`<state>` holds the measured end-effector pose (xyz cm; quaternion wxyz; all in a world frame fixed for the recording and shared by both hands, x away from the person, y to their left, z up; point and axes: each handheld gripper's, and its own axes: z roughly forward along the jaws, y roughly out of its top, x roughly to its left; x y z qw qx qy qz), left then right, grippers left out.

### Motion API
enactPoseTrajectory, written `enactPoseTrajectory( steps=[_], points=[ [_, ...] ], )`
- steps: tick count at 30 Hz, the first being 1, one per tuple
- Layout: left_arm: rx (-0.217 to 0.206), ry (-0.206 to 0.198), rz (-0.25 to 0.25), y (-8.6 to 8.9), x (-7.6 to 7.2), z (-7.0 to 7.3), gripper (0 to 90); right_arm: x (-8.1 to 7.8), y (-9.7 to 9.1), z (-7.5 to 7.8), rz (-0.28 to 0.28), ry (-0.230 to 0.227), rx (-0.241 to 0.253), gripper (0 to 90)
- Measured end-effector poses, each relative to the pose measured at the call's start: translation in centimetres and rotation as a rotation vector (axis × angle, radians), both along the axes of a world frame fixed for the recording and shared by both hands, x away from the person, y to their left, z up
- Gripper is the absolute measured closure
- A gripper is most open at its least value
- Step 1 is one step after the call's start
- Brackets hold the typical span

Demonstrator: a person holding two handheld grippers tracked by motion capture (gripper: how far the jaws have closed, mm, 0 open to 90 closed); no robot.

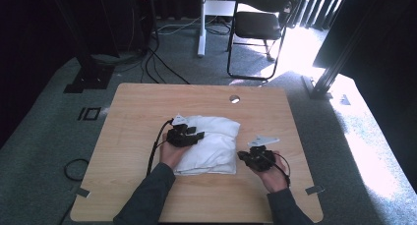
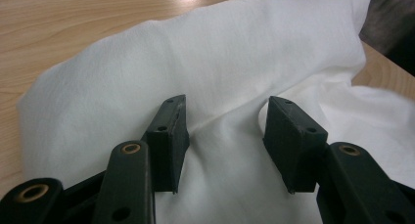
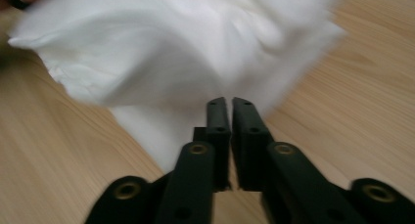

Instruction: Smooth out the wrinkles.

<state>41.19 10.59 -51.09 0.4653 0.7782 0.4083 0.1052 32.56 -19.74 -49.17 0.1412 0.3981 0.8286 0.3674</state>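
Two grippers in my hands: left gripper (image 1: 189, 134) rests on the folded white cloth (image 1: 211, 144) mid-table (image 1: 137, 112), jaws half open with fabric between them, unpinched; right gripper (image 1: 251, 157) sits by the cloth's right edge, jaws nearly closed, empty.

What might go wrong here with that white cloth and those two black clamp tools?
The left hand-held gripper rests open on the folded white cloth, jaws apart: closing could bunch the fabric and spoil the fold. The right hand-held gripper looks nearly shut beside the cloth's edge, seemingly with nothing between its jaws, so a pull may drag nothing along.
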Motion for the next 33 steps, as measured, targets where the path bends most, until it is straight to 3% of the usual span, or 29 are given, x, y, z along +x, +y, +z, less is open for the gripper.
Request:
enactPoseTrajectory(
  steps=[1,2,3,4,5,8,9,12,15,16,17,20,23,24,27,30,33],
  points=[
    [0.002,-0.002,0.001,0.0,0.0,0.0,51.4,-0.3,-0.6,0.3,-0.036,-0.012,-0.001,68.6],
    [0.006,-0.008,0.0,-0.1,-0.1,0.1,51.0,-0.4,-1.2,0.6,-0.064,-0.03,0.027,63.9],
    [0.006,-0.008,0.0,-0.1,-0.1,0.1,50.4,-0.4,-1.2,0.6,-0.064,-0.03,0.027,63.9],
    [0.005,-0.01,0.003,-0.1,-0.2,0.2,50.4,-0.3,-1.5,1.4,-0.086,-0.063,0.077,58.1],
    [0.006,-0.015,0.002,-0.1,-0.3,0.4,49.5,0.3,-0.6,2.2,-0.062,-0.108,0.147,52.4],
    [-0.012,-0.028,0.009,0.2,-0.5,0.9,48.3,1.1,1.0,2.5,-0.021,-0.125,0.157,50.2],
    [-0.023,-0.04,0.016,0.4,-0.8,1.3,48.3,1.9,3.0,2.2,0.019,-0.145,0.142,48.7],
    [-0.055,-0.078,0.021,1.4,-1.7,2.4,48.0,3.2,5.9,0.6,0.079,-0.118,0.118,46.5],
    [-0.08,-0.096,0.024,2.6,-3.0,3.1,48.1,4.0,6.7,-1.3,0.057,-0.091,0.051,44.8],
    [-0.076,-0.101,0.019,2.9,-3.6,3.3,48.1,4.4,6.4,-2.4,0.041,-0.057,0.056,44.5],
    [-0.066,-0.1,0.003,3.2,-4.7,3.2,48.1,4.4,5.4,-3.5,0.018,0.004,0.091,41.0],
    [-0.027,-0.094,-0.045,3.1,-6.8,2.1,48.1,3.6,4.4,-3.8,0.013,0.012,0.099,37.7],
    [0.023,-0.081,-0.075,2.5,-7.9,0.6,48.1,3.2,4.1,-4.0,0.021,0.008,0.058,34.0],
    [0.038,-0.088,-0.072,2.3,-7.9,0.2,48.0,3.4,4.1,-4.1,0.016,0.016,0.062,34.0],
    [0.012,-0.08,-0.077,1.9,-7.1,-0.3,48.2,4.6,4.6,-5.2,-0.009,0.038,0.045,32.8],
    [0.068,-0.13,-0.044,1.4,-5.8,-0.7,48.2,5.7,4.9,-5.7,-0.038,0.031,0.068,33.1],
    [0.077,-0.139,0.002,1.2,-4.1,-0.7,48.1,7.5,5.3,-5.6,-0.063,0.034,0.071,33.2]
  ],
)
